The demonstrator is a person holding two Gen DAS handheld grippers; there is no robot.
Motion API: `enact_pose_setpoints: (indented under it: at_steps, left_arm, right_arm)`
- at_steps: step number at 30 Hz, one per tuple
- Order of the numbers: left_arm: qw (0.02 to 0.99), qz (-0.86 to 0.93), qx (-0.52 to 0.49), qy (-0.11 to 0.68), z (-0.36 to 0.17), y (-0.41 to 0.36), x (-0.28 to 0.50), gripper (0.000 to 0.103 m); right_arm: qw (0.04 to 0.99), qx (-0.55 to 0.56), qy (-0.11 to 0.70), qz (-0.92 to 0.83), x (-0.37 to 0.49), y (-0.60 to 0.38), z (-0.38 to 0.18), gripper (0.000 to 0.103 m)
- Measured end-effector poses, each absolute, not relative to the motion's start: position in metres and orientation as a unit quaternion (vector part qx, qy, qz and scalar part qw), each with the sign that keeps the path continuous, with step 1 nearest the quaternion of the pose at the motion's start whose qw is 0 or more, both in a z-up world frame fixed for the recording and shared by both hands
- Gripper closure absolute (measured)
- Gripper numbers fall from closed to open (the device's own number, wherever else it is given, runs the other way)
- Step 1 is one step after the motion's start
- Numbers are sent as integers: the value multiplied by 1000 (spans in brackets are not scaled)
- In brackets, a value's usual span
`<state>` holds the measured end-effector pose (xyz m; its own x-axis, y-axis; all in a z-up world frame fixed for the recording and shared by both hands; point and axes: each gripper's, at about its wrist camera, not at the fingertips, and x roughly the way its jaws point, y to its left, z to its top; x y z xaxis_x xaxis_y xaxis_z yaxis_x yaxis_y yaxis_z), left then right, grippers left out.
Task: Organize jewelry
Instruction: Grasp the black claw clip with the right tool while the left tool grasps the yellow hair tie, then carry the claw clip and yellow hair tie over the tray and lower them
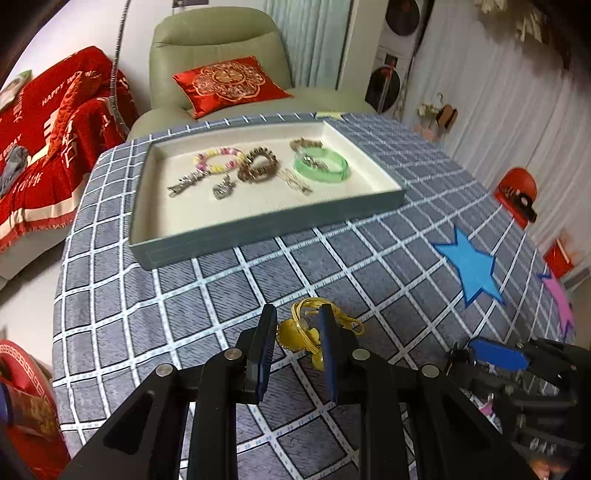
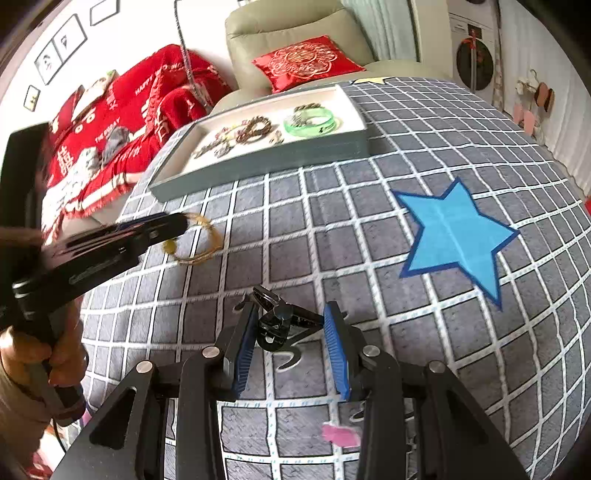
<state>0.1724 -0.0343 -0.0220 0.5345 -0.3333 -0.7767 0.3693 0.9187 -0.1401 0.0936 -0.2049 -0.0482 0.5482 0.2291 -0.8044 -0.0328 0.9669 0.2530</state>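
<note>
My left gripper (image 1: 298, 313) is shut on a gold chain with yellow ornaments (image 1: 301, 334), which sits between its blue pads just above the checked cloth. In the right wrist view the same left gripper (image 2: 181, 221) is blurred at the left, and the gold chain (image 2: 201, 242) hangs from its tip as a loop. My right gripper (image 2: 291, 310) is shut on a black hair clip (image 2: 277, 321), which casts a shadow on the cloth below. A blue-grey tray (image 1: 258, 229) with cream lining lies beyond, holding a green bangle (image 1: 321, 166), a brown bead bracelet (image 1: 256, 168) and several other pieces.
A checked grey-blue cloth (image 1: 207, 295) covers the table. A blue star patch (image 2: 454, 236) lies right of centre and a pink scrap (image 2: 340, 434) near the right gripper. Behind the tray (image 2: 258, 162) stands a green armchair (image 1: 221, 33) with a red cushion. A person's hand (image 2: 62, 354) holds the left gripper's handle.
</note>
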Motion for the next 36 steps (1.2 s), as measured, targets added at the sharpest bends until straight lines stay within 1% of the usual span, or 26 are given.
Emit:
enact_pose_setpoints:
  at_steps: [10,17,25,30,36]
  left_arm:
    - [888,-190,4,418,1,-17,174,64]
    - [897,-180,-6,404,17,-6,186,64]
    - [906,-160,-12,391,31,6,215,64]
    - [909,-147,-22,390,37,12,243,64]
    - [909,-129,-14,396,33,12,277,64]
  right_arm:
    - [878,127,456,76,116,-227,-28,63]
    - [882,123,446,87,138,-235,-9,63]
    - [892,107,427,102,177,-231,19,63]
    - [890,108,429,111,210,-227,25,63]
    - [888,78,439,112,250,-216,20,63]
